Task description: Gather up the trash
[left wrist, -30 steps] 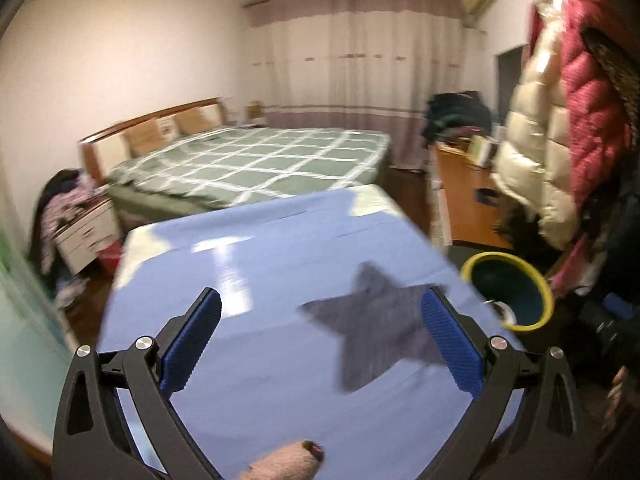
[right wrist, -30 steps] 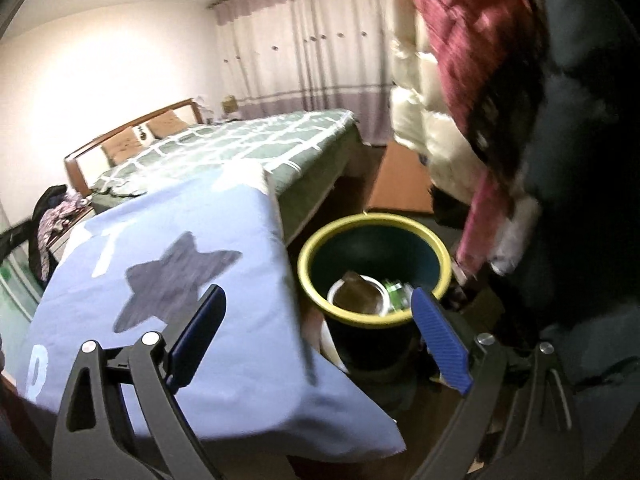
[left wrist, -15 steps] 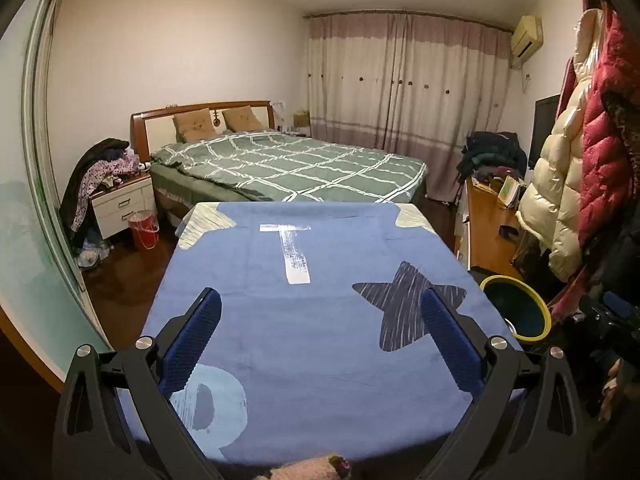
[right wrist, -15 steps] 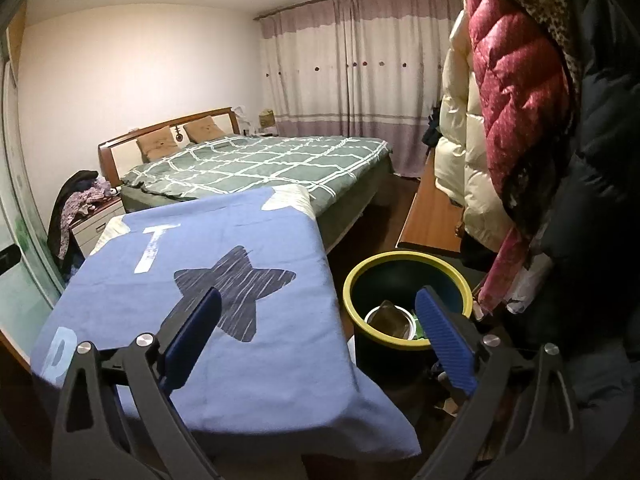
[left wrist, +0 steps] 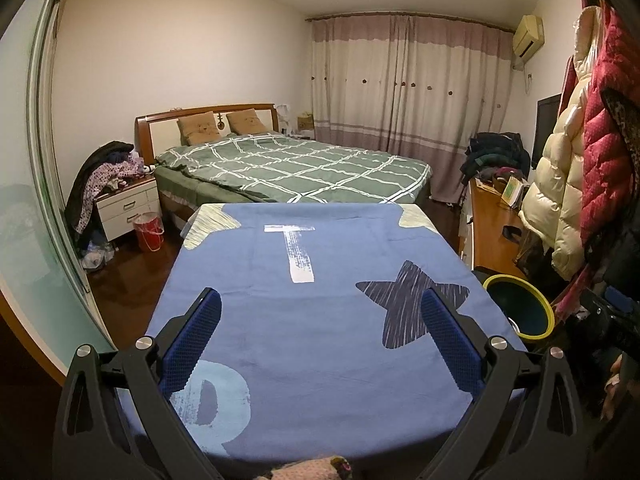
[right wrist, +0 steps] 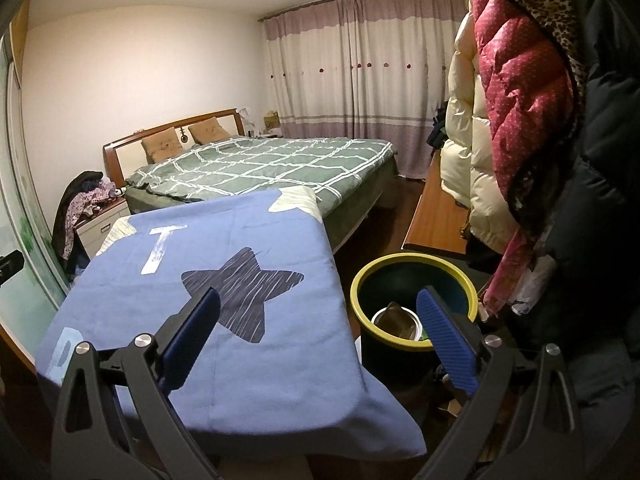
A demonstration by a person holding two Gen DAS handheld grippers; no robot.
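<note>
Both tools empty at this moment; left gripper (left wrist: 320, 336) with its blue ribbed pads spread wide, nothing between them; right gripper (right wrist: 318, 334) likewise spread wide, pinching nothing.

Ahead of and below the left fingers, only the flat blue cloth printed with a dark star and pale letters (left wrist: 320, 320), covering a table-like surface; no scrap visible anywhere on it. Beyond the right fingertip of the right gripper, partly behind it, the round dark bin with the yellow rim (right wrist: 414, 270), standing just beside the cloth's right edge; inside it, near that same fingertip, a pale round container with something crumpled in it (right wrist: 394, 320); so the trash in view already lies in the bin.

Judging from that, probably near the end of the task, or between pieces; worth a slow sweep with both cameras before closing anything. At the bottom edge of the left view, just behind the fingers, a small pinkish knitted thing (left wrist: 316, 470); impossible to tell whether trash or clothing, so better checked than grabbed. Down below the right fingers, at the foot of the bin, a few dim bits on the floor (right wrist: 452, 408); too dark to name.

If a piece does turn up: approach from above, keep the pads wide until they straddle it, pinch the piece alone and not the cloth under it; carry well over the yellow rim before letting go, clear of the hanging padded coats (right wrist: 520, 100) right of the fingers.
</note>
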